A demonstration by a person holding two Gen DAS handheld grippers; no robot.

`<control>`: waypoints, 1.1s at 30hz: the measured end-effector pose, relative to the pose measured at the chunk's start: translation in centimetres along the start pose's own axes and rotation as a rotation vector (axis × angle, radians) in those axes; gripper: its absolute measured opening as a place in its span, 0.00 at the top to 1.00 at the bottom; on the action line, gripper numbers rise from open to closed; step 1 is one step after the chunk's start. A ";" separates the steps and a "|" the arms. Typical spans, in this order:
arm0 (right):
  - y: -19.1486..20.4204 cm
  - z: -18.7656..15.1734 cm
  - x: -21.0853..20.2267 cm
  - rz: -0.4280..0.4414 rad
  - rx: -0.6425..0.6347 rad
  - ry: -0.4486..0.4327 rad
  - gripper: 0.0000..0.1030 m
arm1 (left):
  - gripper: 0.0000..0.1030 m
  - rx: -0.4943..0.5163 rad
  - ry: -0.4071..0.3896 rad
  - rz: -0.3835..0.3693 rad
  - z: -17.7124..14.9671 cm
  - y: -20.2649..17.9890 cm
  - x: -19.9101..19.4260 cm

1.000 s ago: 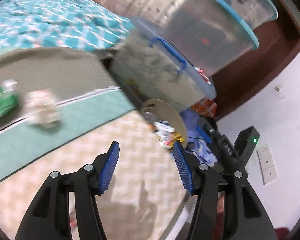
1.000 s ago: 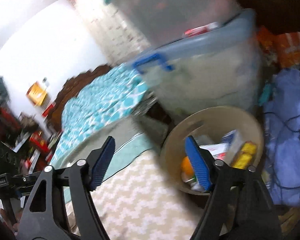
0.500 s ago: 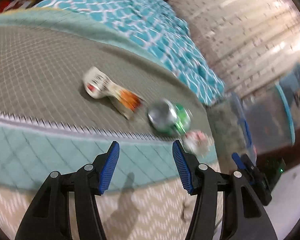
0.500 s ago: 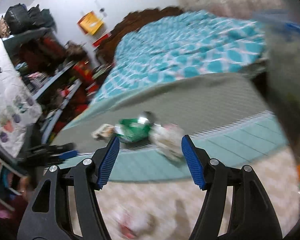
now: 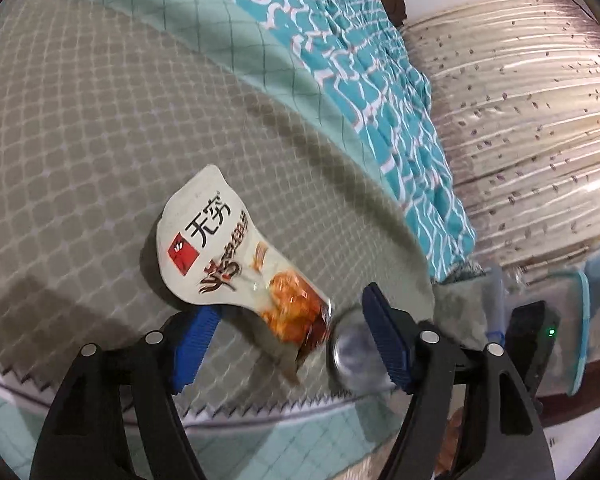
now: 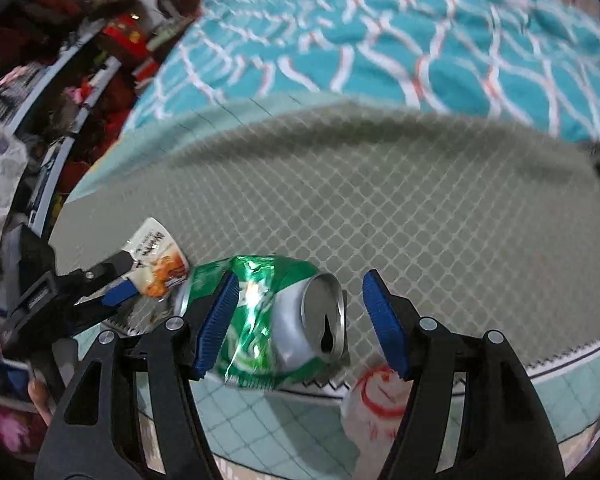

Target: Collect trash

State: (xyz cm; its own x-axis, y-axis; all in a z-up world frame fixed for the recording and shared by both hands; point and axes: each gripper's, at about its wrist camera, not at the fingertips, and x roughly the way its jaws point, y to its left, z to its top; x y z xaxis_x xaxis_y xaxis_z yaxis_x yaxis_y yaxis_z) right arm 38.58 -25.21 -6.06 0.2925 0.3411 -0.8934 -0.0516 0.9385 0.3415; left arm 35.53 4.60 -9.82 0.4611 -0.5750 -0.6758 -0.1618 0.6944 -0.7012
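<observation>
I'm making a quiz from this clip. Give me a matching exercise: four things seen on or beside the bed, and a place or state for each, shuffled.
Things:
1. crushed green drink can
2. white snack wrapper with orange print
3. crumpled white wrapper with red marks
4. teal patterned bedspread

States:
A. flat, between the left gripper fingers
B. dented, on its side
C. beyond the grey mat
D. on the mint quilt border

Pairs: 1-B, 2-A, 3-D, 4-C

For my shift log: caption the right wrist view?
Open right gripper straddles crushed green can on grey quilt.
</observation>
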 end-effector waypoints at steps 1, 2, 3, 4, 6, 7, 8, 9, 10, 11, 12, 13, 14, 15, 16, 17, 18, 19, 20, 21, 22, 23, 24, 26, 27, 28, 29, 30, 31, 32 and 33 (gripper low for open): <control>0.1 0.0 0.6 0.001 0.001 0.013 0.37 | 0.75 0.003 0.003 0.023 0.2 0.0 0.5; 0.4 -0.3 0.9 0.007 -0.014 0.024 0.40 | 0.93 -0.003 0.040 0.047 0.2 0.2 1.5; 1.0 -0.7 1.1 0.003 -0.051 0.037 0.51 | 0.96 -0.025 0.060 0.028 0.1 0.9 2.1; 1.8 -1.2 1.0 0.003 -0.088 0.038 0.55 | 0.98 -0.048 0.058 -0.006 -0.1 1.3 2.0; 3.0 -2.4 0.7 -0.001 -0.144 0.028 0.55 | 0.99 -0.022 0.051 0.014 -0.6 1.1 1.3; 3.8 -3.4 0.4 -0.015 -0.184 0.024 0.55 | 0.99 -0.004 0.044 0.028 -1.2 1.1 0.6; 4.3 -4.1 0.1 -0.016 -0.201 0.020 0.55 | 0.99 0.004 0.041 0.023 -1.8 1.3 -0.2; 4.6 -4.8 -0.1 -0.010 -0.211 0.023 0.55 | 0.99 0.005 0.044 0.018 -2.3 1.8 -0.7; 5.2 -6.0 -0.4 0.005 -0.227 0.033 0.55 | 0.99 0.005 0.051 0.015 -3.2 2.3 -1.5; 5.5 -6.9 -0.6 0.012 -0.242 0.037 0.55 | 0.99 0.005 0.057 0.010 -4.1 3.0 -2.3; 6.2 -8.1 -0.9 0.021 -0.266 0.041 0.55 | 0.99 0.007 0.060 -0.003 -5.2 3.8 -3.4; 6.5 -9.1 -1.0 0.030 -0.280 0.045 0.55 | 0.99 0.013 0.061 -0.007 -6.3 4.5 -4.6; 7.2 -10.5 -1.3 0.046 -0.300 0.056 0.55 | 0.99 0.020 0.062 -0.008 -7.4 5.3 -6.0; 7.9 -11.9 -1.7 0.056 -0.324 0.064 0.55 | 0.99 0.026 0.062 -0.008 -8.4 5.9 -7.1; 8.4 -12.9 -1.9 0.061 -0.344 0.068 0.55 | 0.99 0.034 0.064 -0.010 -9.7 6.6 -8.4; 9.3 -14.3 -2.2 0.069 -0.379 0.072 0.55 | 0.99 0.040 0.066 -0.012 -10.6 7.1 -9.2; 10.3 -15.7 -2.5 0.079 -0.415 0.079 0.54 | 0.99 0.051 0.068 -0.012 -11.9 7.8 -10.6; 11.1 -16.9 -2.7 0.085 -0.449 0.085 0.54 | 0.99 0.062 0.070 -0.012 -13.1 8.4 -11.8; 11.7 -17.8 -2.8 0.087 -0.476 0.087 0.53 | 0.99 0.068 0.075 -0.013 -14.3 9.0 -12.9; 12.6 -18.9 -2.9 0.083 -0.513 0.086 0.53 | 0.99 0.067 0.081 -0.016 -15.2 9.7 -13.8; 13.3 -19.8 -3.1 0.077 -0.544 0.080 0.53 | 0.99 0.063 0.087 -0.021 -16.2 10.2 -14.7; 13.8 -20.3 -3.2 0.073 -0.564 0.073 0.52 | 0.99 0.059 0.090 -0.024 -17.1 10.7 -15.5; 14.4 -21.0 -3.6 0.065 -0.586 0.055 0.47 | 0.99 0.056 0.090 -0.023 -17.7 11.0 -16.1; 15.4 -21.7 -4.8 0.052 -0.598 -0.011 0.38 | 0.99 0.054 0.089 -0.018 -19.0 11.5 -17.1; 15.6 -21.9 -6.0 0.047 -0.592 -0.067 0.34 | 0.99 0.053 0.090 -0.019 -19.4 11.7 -17.5; 15.6 -22.0 -7.0 0.048 -0.577 -0.112 0.33 | 0.99 0.048 0.090 -0.020 -19.8 11.9 -17.7; 15.7 -21.6 -7.6 0.055 -0.560 -0.142 0.32 | 0.99 0.047 0.090 -0.019 -20.0 12.0 -17.9; 15.6 -21.7 -8.7 0.069 -0.535 -0.181 0.32 | 0.99 0.051 0.091 -0.016 -20.2 11.9 -18.0; 15.3 -21.9 -9.7 0.084 -0.509 -0.218 0.32 | 0.98 0.058 0.091 -0.010 -20.3 11.8 -18.1; 14.8 -21.9 -10.3 0.096 -0.486 -0.247 0.31 | 0.98 0.060 0.088 -0.003 -20.5 11.7 -18.2; 14.0 -22.4 -11.5 0.114 -0.454 -0.285 0.30 | 0.93 0.058 0.089 0.003 -20.5 11.8 -18.2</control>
State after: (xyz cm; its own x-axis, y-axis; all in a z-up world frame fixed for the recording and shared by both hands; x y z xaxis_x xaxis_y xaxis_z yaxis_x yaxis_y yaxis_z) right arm 13.07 -14.78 2.40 0.5048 0.4733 -0.7219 -0.4867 0.8467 0.2148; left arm 7.34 14.34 -10.43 0.3808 -0.6077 -0.6969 -0.1105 0.7184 -0.6868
